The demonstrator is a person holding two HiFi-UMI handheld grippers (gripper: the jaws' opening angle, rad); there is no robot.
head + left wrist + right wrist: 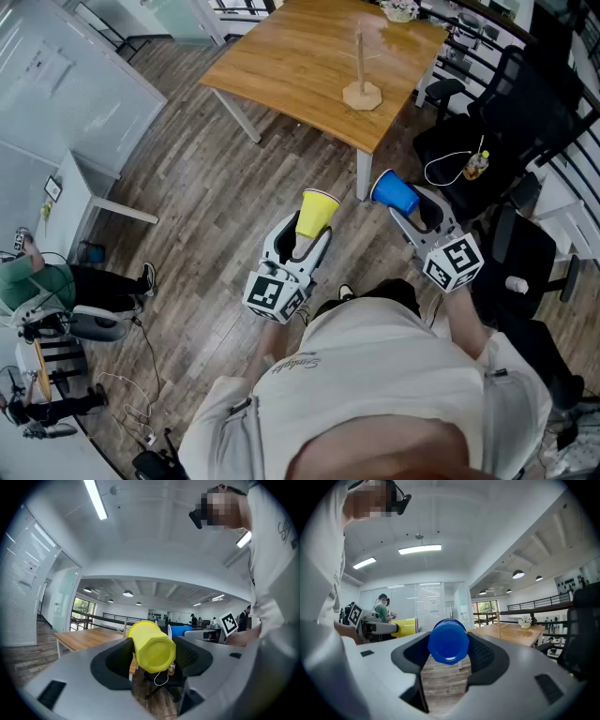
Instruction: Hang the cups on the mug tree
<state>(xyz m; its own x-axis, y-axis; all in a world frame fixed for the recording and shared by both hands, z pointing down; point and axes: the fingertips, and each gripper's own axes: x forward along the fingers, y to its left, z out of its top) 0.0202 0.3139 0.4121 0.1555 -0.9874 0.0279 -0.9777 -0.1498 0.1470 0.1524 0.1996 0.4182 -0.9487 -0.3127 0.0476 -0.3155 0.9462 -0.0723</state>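
Note:
A wooden mug tree (362, 82) with a hexagonal base stands bare on the wooden table (300, 66) ahead of me. My left gripper (307, 234) is shut on a yellow cup (316, 213), which lies level with its base toward me. In the left gripper view the yellow cup (151, 646) fills the gap between the jaws. My right gripper (415, 208) is shut on a blue cup (395, 193), which the right gripper view shows as the blue cup (448, 641) pressed between the pads. Both grippers hover over the floor, short of the table's near corner.
Black office chairs (497, 122) stand to the right of the table, one with a small bottle and a cable on its seat. A flower pot (401, 9) sits at the table's far edge. A seated person (56, 286) and a white desk (84, 192) are at the left.

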